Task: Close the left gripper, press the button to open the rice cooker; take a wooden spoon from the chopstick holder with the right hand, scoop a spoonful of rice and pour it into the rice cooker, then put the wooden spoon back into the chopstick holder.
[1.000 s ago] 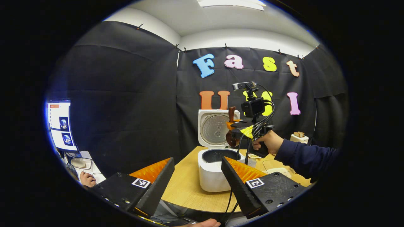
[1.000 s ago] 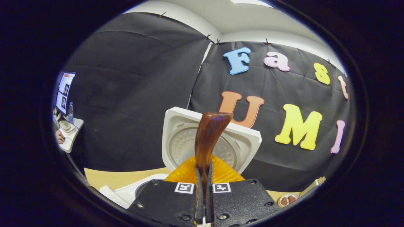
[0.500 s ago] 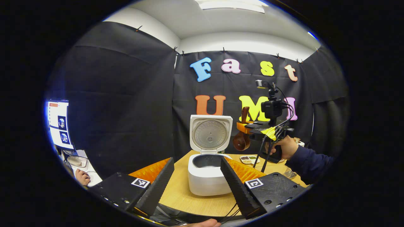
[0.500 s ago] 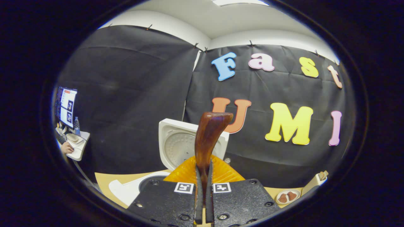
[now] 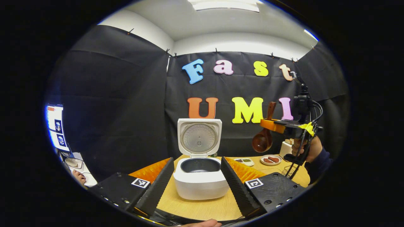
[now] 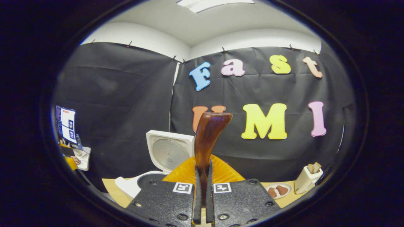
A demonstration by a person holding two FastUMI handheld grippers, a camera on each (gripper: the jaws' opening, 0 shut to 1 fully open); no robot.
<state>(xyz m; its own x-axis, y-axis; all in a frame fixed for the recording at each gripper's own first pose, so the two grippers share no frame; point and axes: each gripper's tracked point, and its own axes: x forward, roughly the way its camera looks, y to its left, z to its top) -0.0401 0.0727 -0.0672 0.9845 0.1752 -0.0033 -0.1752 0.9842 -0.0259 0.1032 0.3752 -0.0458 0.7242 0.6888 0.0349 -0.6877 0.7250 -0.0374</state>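
One wooden spoon [image 6: 206,138], clenched upright in right claw [image 6: 202,195], likely bound for the holder; left claw [image 5: 197,176] released, framing open rice cooker [image 5: 200,176] at 12 o'clock.

White rice cooker [image 5: 201,183] is sitting on the wooden table with its lid [image 5: 199,137] standing straight up, dark inner pot showing. The wooden spoon [image 5: 264,134], dark glossy brown, is hanging in the air off to the cooker's right, handle up and bowl down, with its handle [image 6: 206,142] sticking upright.
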